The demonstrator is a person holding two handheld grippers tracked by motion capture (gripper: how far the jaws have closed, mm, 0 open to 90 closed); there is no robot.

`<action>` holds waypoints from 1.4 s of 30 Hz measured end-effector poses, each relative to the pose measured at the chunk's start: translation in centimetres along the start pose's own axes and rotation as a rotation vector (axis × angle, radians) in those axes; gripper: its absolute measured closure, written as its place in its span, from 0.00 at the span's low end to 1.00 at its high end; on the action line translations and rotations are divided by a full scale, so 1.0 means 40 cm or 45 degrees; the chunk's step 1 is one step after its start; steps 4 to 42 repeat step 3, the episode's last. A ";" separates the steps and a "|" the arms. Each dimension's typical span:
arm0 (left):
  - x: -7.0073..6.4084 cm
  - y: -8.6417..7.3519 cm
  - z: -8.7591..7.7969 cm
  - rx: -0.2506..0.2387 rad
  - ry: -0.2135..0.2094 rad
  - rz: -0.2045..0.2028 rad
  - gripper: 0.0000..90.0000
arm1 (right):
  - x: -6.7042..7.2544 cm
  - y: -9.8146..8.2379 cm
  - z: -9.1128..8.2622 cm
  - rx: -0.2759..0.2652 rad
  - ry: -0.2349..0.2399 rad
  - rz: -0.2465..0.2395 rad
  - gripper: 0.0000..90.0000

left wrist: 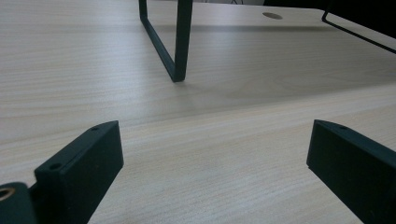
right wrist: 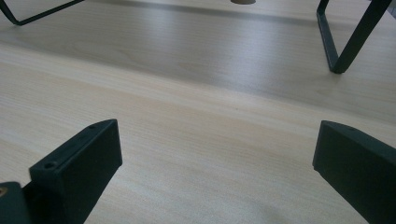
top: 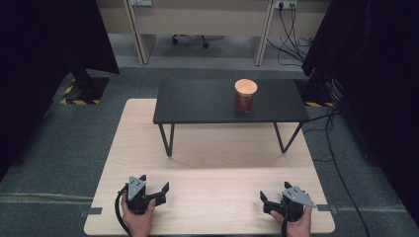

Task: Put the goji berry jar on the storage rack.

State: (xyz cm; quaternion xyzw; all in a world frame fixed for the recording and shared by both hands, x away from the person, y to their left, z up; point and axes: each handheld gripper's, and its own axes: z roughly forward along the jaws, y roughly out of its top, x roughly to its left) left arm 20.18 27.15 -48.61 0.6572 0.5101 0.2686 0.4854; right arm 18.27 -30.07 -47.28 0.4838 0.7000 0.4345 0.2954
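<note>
A glass jar [top: 245,97] with a pale wooden lid and dark reddish contents stands upright on the right half of a low black shelf [top: 197,101]. The shelf rests on thin legs at the far half of the light wooden table [top: 212,192]. My left gripper [top: 154,181] sits at the near left of the table, held by a hand, jaws wide apart. My right gripper [top: 274,190] sits at the near right, also held by a hand. In the left gripper view, the left gripper [left wrist: 215,140] is open over bare wood. The right gripper [right wrist: 217,135] stands open the same way.
A black shelf leg [left wrist: 180,46] stands ahead of the left gripper, and another leg [right wrist: 345,46] stands ahead and right of the right gripper. Black curtains [top: 49,39] hang on both sides. Cables [top: 336,148] run over the grey floor at the right.
</note>
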 end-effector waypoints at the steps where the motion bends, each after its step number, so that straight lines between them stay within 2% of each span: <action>1: 0.000 0.000 0.000 0.001 0.000 0.001 0.03 | 0.000 0.000 0.000 0.000 0.000 -0.001 0.02; 42: 0.000 0.000 0.000 0.001 0.001 0.001 0.03 | 0.000 0.000 0.000 0.001 0.001 0.000 0.01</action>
